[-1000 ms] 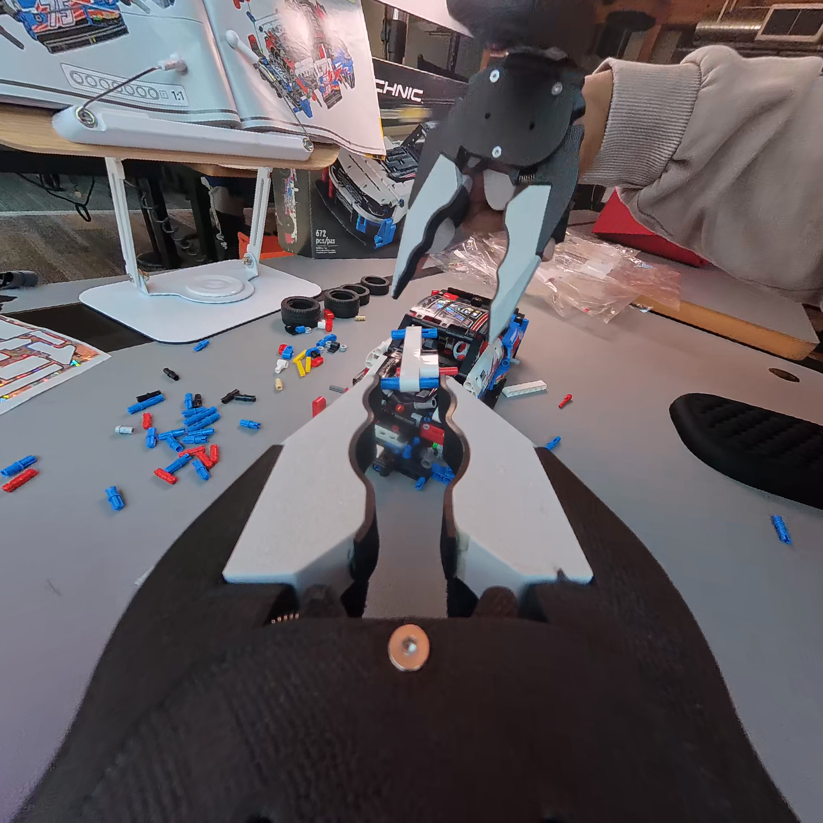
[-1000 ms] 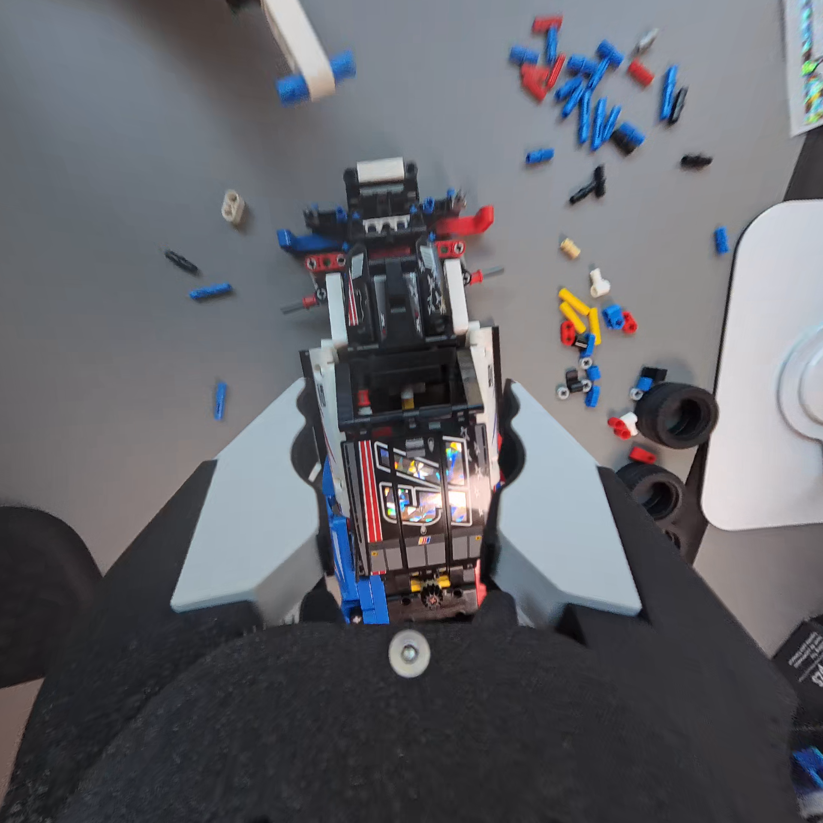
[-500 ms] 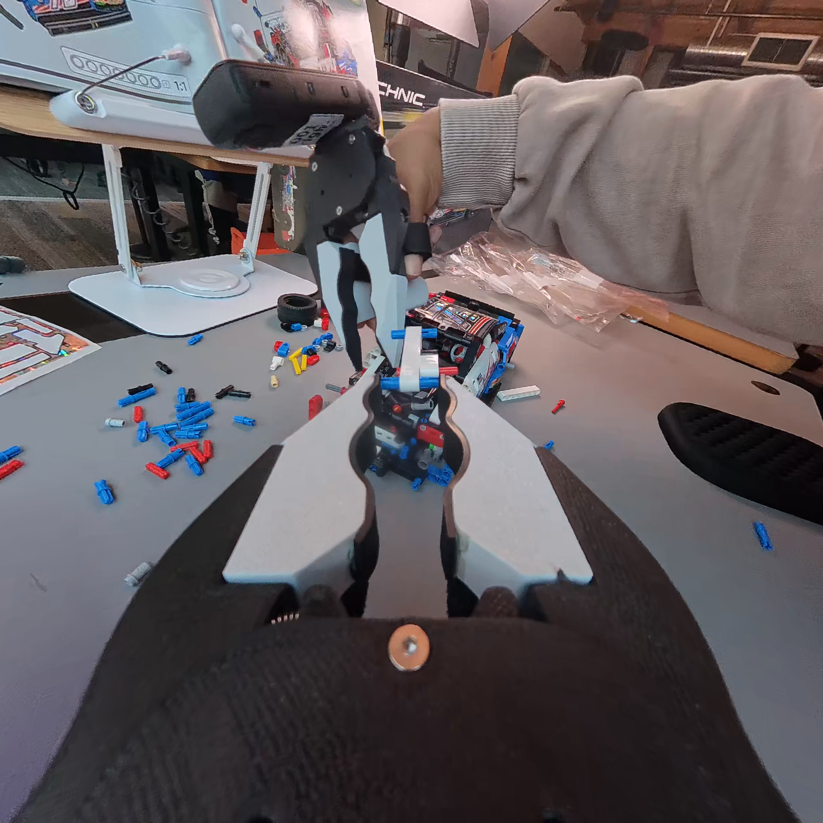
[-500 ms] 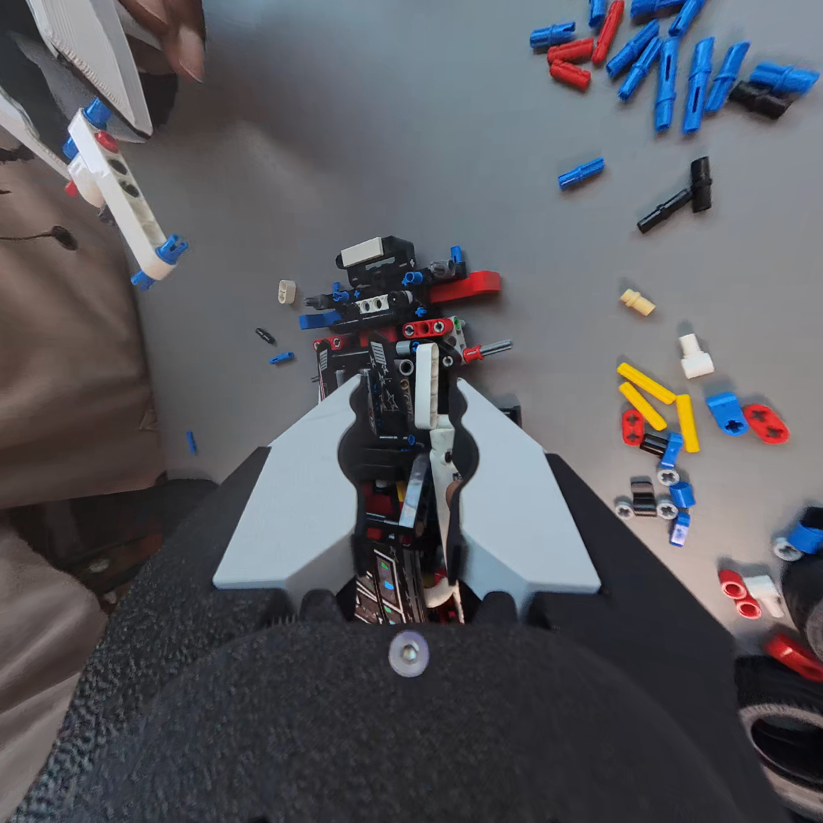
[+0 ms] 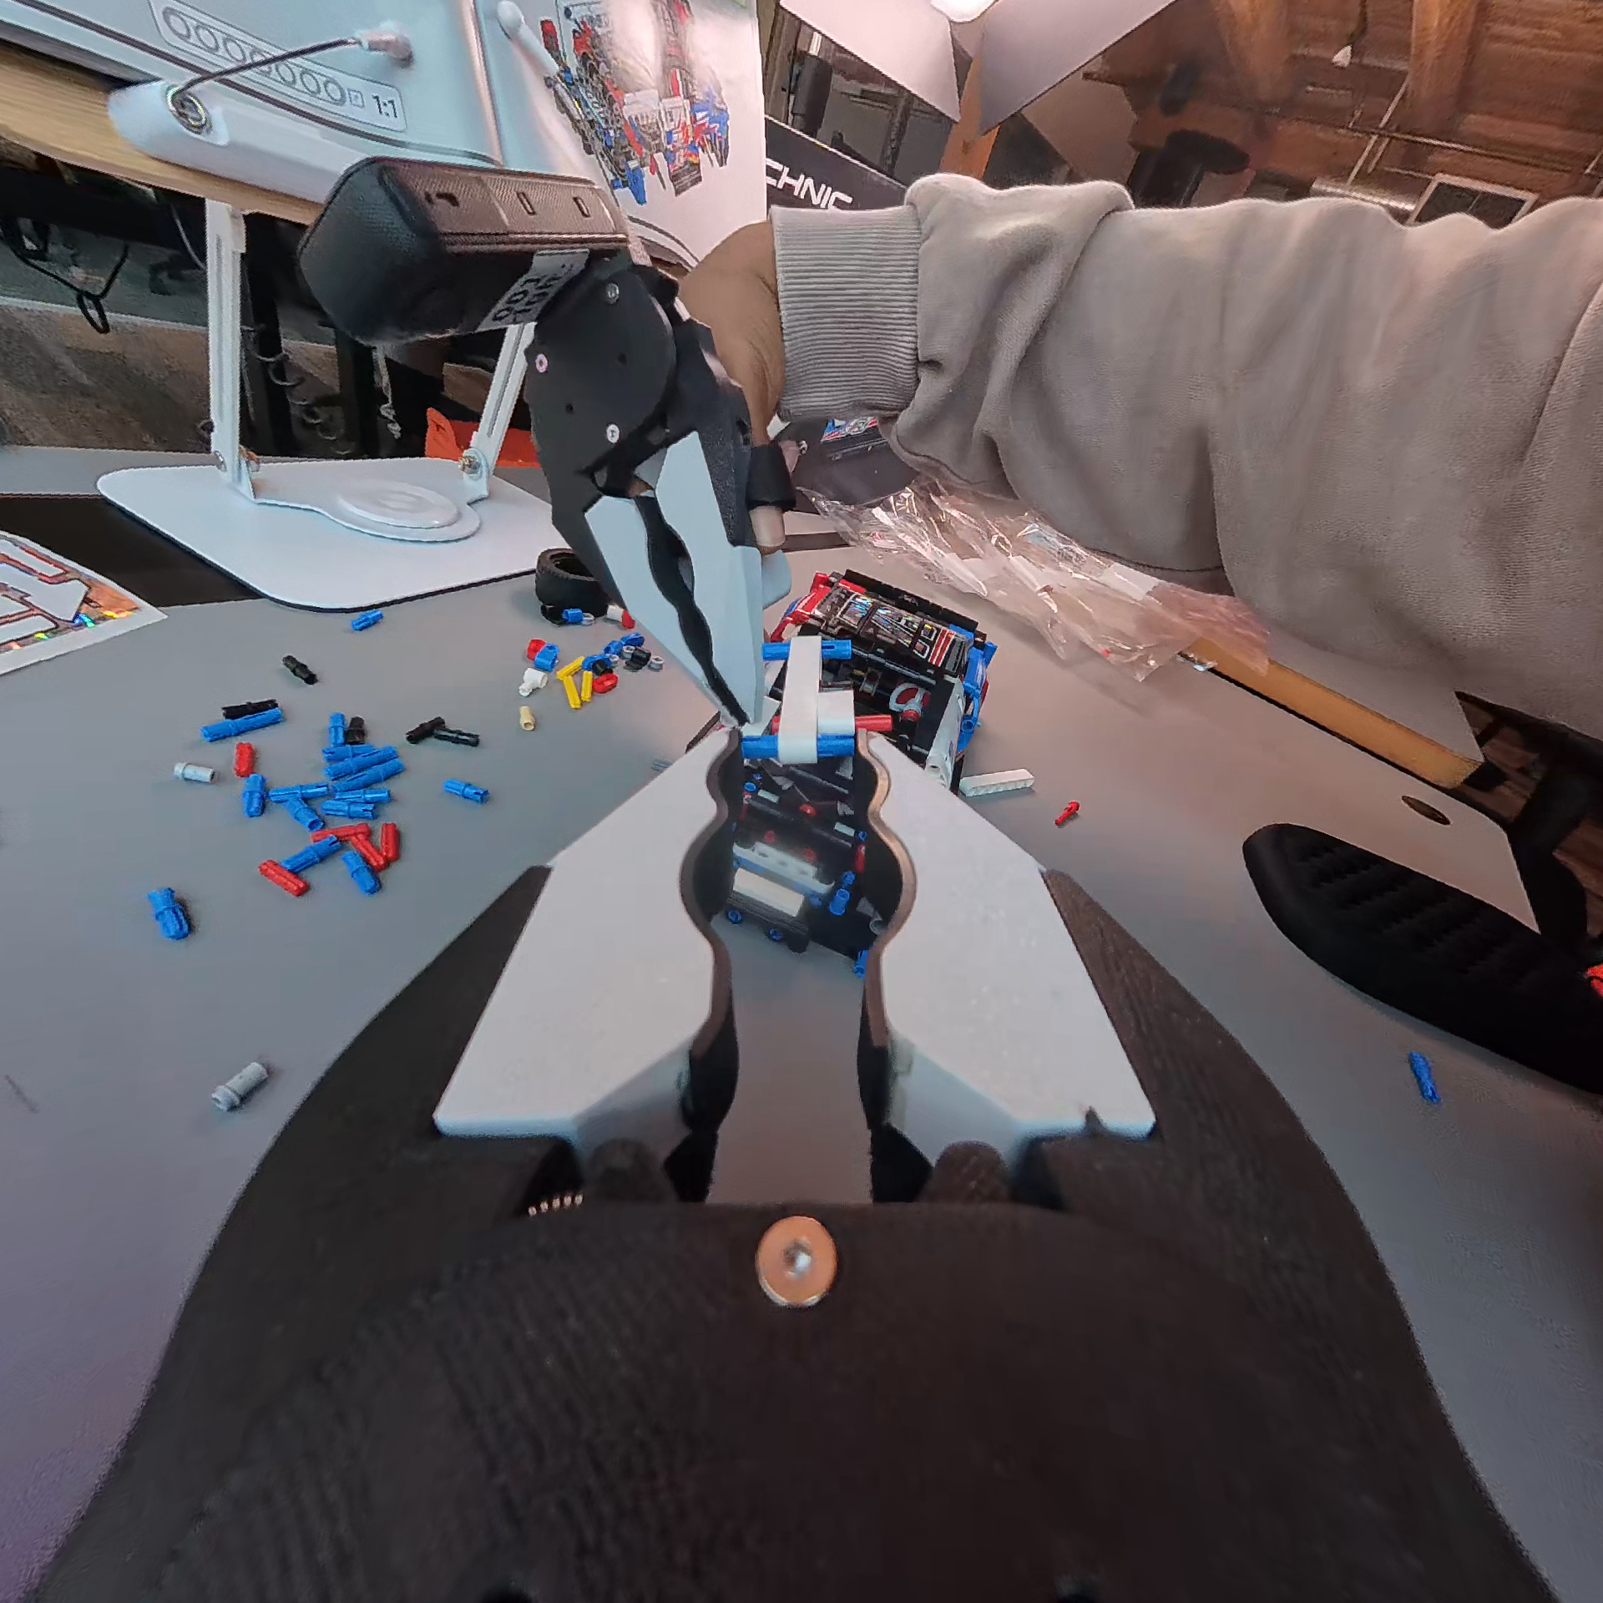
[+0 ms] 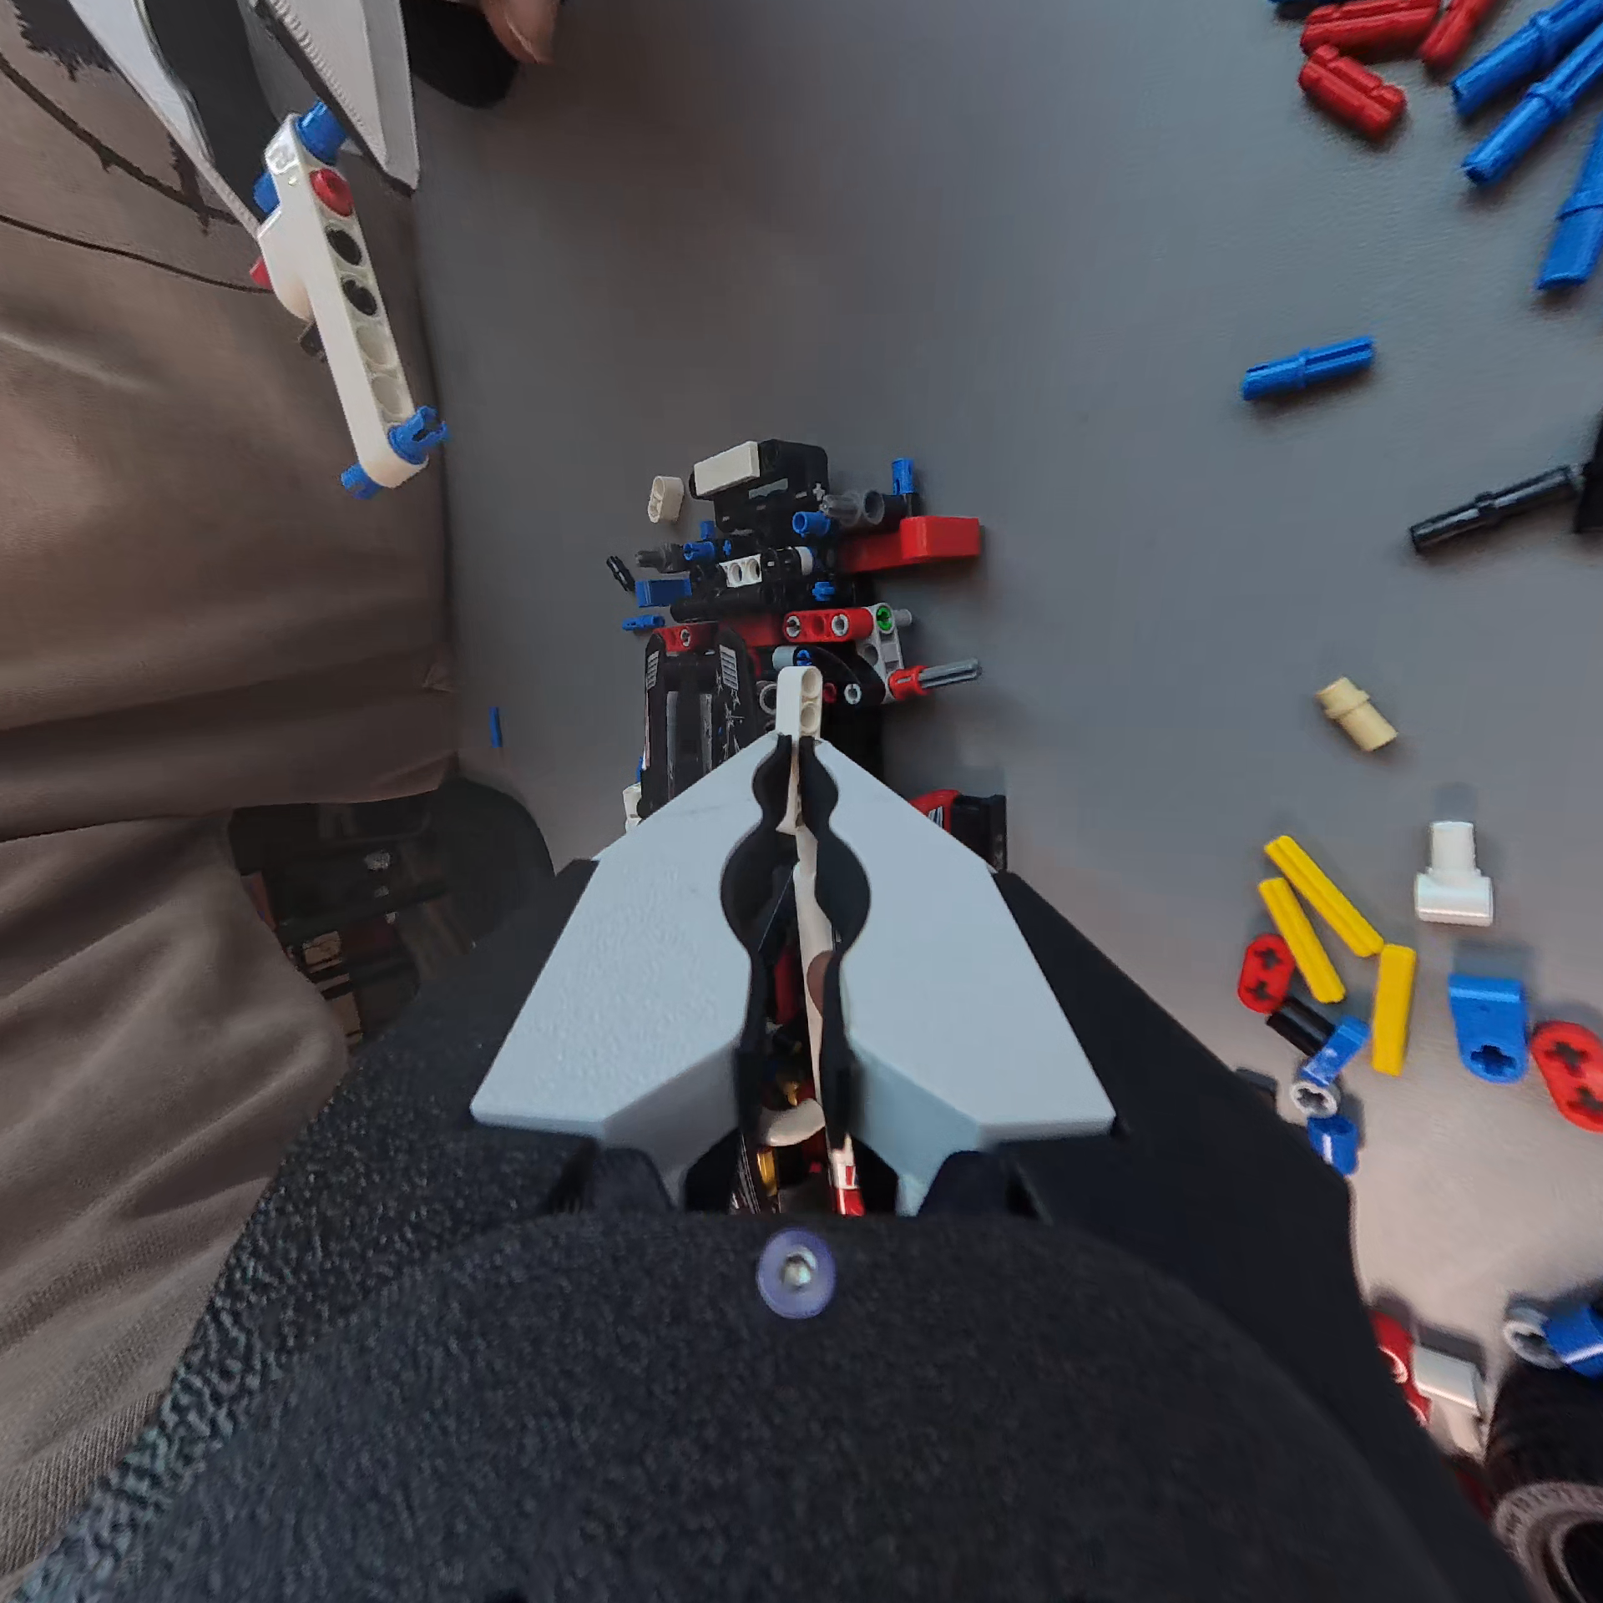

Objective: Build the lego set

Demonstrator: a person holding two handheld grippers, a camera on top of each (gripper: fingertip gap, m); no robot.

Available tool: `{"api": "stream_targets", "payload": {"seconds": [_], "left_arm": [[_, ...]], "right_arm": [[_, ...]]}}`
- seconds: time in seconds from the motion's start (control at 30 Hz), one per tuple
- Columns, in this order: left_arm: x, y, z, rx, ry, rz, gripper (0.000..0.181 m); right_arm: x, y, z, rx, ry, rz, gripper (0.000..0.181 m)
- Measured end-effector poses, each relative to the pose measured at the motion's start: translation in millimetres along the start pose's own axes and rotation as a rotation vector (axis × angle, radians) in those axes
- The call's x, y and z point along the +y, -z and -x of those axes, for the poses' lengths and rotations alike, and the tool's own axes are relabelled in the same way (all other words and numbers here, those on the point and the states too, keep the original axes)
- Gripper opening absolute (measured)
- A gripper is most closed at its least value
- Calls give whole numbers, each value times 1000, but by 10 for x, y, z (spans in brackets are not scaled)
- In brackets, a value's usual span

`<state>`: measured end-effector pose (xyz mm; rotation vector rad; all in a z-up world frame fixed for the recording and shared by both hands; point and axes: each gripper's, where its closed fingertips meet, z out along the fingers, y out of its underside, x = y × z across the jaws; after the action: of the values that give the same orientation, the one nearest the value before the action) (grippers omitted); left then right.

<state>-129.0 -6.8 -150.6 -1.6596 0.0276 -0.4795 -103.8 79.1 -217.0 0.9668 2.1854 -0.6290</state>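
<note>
The partly built black, red and blue lego car (image 5: 902, 659) lies on the grey table (image 5: 434, 997). My left gripper (image 5: 802, 746) is shut on a white beam (image 5: 807, 694) with blue pins and a red pin, held just above the car's near end. My right gripper (image 6: 796, 742) is shut on a thin white side piece of the car (image 6: 781, 555). In the left wrist view the right gripper (image 5: 737, 707) points down, its tips right beside the white beam. In the right wrist view the white beam (image 6: 347, 295) hangs at the upper left.
Loose blue, red and black pins (image 5: 347, 798) lie left of the car, with yellow and red pieces (image 6: 1327, 919) and a tyre (image 5: 564, 572) nearby. A white stand (image 5: 347, 512) holds the instruction booklet (image 5: 607, 87). Plastic bags (image 5: 1041, 564) and a black pad (image 5: 1431, 937) are at the right. Tip to tip, the grippers are about 12 cm apart.
My right gripper was open around the car's rear; it has swung round and closed on the car's thin white side piece. My left gripper keeps the white beam and has come closer.
</note>
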Motion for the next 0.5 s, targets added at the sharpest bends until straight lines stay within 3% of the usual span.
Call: {"api": "stream_targets", "payload": {"seconds": [0.5], "left_arm": [[31,-12,20,4,34,7,22]], "right_arm": [[8,80,42,19,29,-110,0]]}}
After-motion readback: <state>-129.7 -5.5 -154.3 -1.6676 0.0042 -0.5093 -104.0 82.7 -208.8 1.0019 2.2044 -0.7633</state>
